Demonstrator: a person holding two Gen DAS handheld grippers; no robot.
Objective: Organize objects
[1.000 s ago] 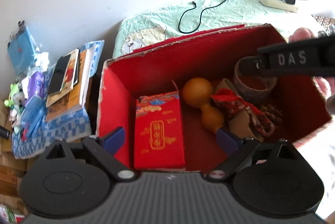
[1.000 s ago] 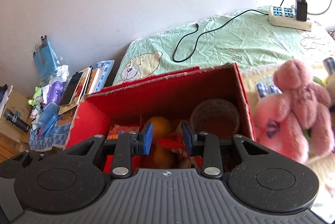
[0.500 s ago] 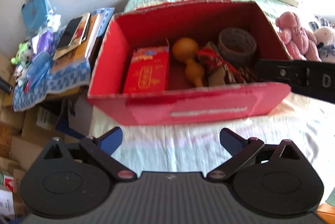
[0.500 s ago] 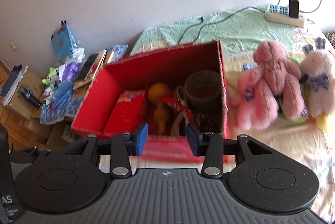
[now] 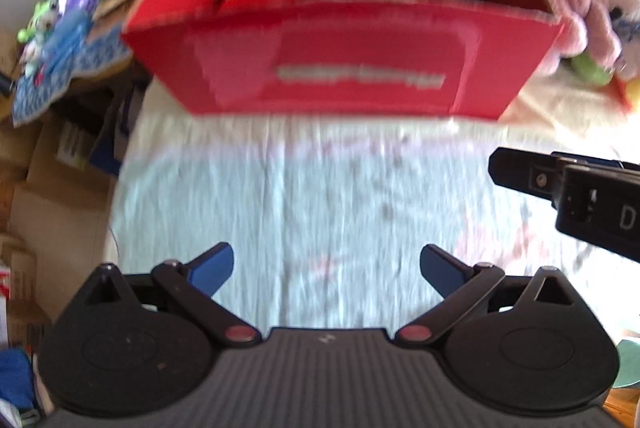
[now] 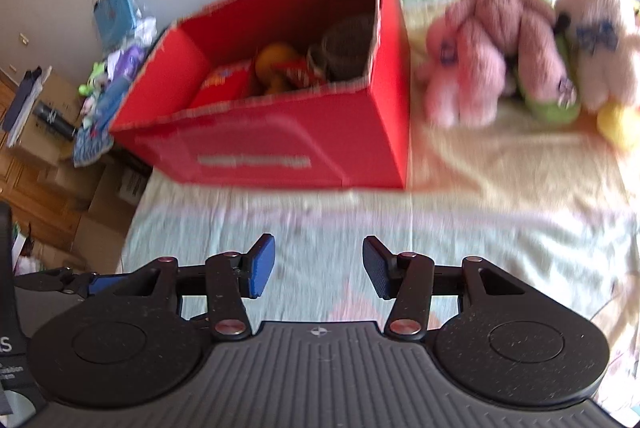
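Seemingly a home bedroom: bed (image 6: 460,228), plush toys (image 6: 492,40), cardboard boxes (image 6: 108,204).

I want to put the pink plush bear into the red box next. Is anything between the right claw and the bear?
Nothing visible blocks it. The right claw is open and empty over bare bedsheet, and the pink plush bear sits beside the red box, on its right. A cream plush toy leans against the bear's far side.

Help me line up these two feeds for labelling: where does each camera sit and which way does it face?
Left wrist: on the left gripper, facing the red box front-on; own open jaws and the right gripper show.
Right wrist: on the right gripper, facing box and pink plush; own open jaws show.
Shared: box, plush, bedsheet.
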